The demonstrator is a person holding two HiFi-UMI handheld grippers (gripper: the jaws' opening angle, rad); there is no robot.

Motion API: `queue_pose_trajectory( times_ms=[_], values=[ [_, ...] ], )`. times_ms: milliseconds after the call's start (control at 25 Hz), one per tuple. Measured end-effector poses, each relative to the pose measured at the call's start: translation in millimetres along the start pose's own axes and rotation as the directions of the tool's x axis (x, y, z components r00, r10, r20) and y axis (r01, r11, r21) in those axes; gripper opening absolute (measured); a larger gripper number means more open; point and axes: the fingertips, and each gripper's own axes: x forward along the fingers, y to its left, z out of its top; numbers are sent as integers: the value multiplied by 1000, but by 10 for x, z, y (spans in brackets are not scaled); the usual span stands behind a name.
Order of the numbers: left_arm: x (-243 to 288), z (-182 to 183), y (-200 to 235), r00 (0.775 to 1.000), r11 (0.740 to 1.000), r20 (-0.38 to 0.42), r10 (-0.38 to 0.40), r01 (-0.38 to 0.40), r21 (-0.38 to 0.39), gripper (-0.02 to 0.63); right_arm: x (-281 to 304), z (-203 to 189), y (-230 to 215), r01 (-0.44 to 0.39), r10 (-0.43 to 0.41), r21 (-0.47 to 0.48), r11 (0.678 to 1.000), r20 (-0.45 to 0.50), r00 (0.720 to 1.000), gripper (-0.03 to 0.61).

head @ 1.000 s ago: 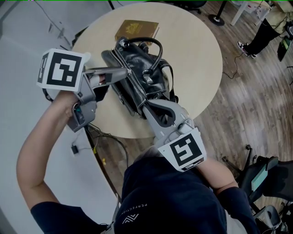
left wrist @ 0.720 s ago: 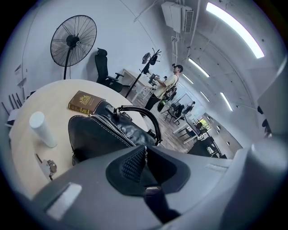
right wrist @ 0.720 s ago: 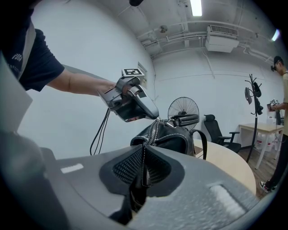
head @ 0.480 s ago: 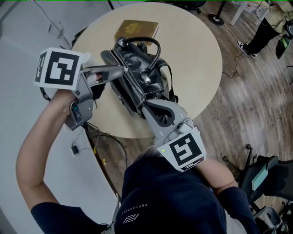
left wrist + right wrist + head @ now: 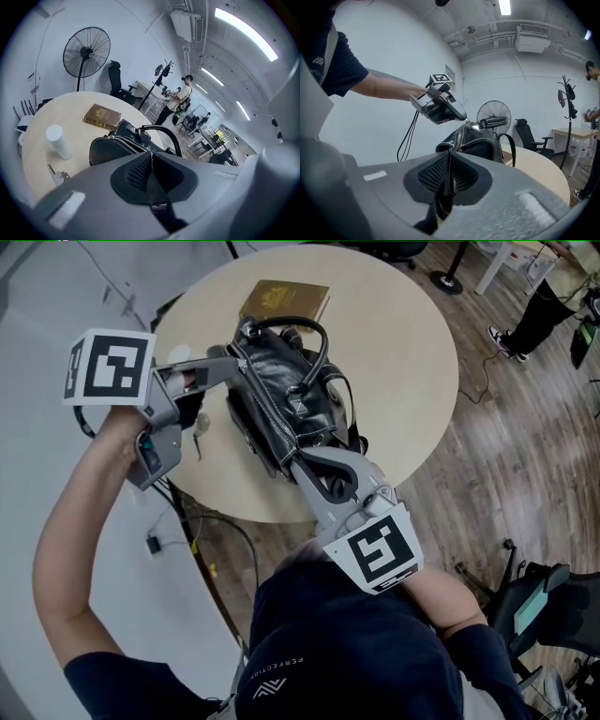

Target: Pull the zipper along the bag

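A black leather bag (image 5: 298, 390) with hoop handles lies on the round table (image 5: 403, 352). Its metal zipper (image 5: 269, 411) runs along the top from the near end to the far end. My left gripper (image 5: 234, 363) is at the zipper's far end; its jaws are closing, and the pads pinch a thin zipper pull (image 5: 150, 165). My right gripper (image 5: 292, 461) is shut on the bag's near end, with the zipper seam (image 5: 449, 173) clamped between its pads. The right gripper view looks along the bag (image 5: 480, 143) to the left gripper (image 5: 462, 118).
A brown book (image 5: 284, 301) lies beyond the bag. A white cylinder (image 5: 58, 141) and a set of keys (image 5: 58, 176) sit on the table's left part. Cables hang below the table's near edge. A fan (image 5: 86, 52), chairs and a standing person are farther off.
My left gripper has slid away along the zipper toward the bag's far end. The right gripper has kept its place on the near end.
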Motion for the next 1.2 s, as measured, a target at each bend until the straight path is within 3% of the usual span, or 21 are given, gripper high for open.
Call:
queue_pose_trajectory(
  times_ms=[440, 840, 1200],
  values=[
    [20, 97, 64, 1000, 1000, -8, 4, -4, 22, 32, -17, 8, -28, 14, -15, 25, 1000, 12, 1000, 21],
    [5, 300, 398, 997, 998, 44, 62, -62, 11, 35, -11, -22, -28, 7, -7, 32, 999, 3, 1000, 21],
    [54, 318, 339, 996, 1000, 86, 16, -15, -11, 34, -18, -13, -58, 7, -7, 62, 998, 3, 1000, 25]
  ],
)
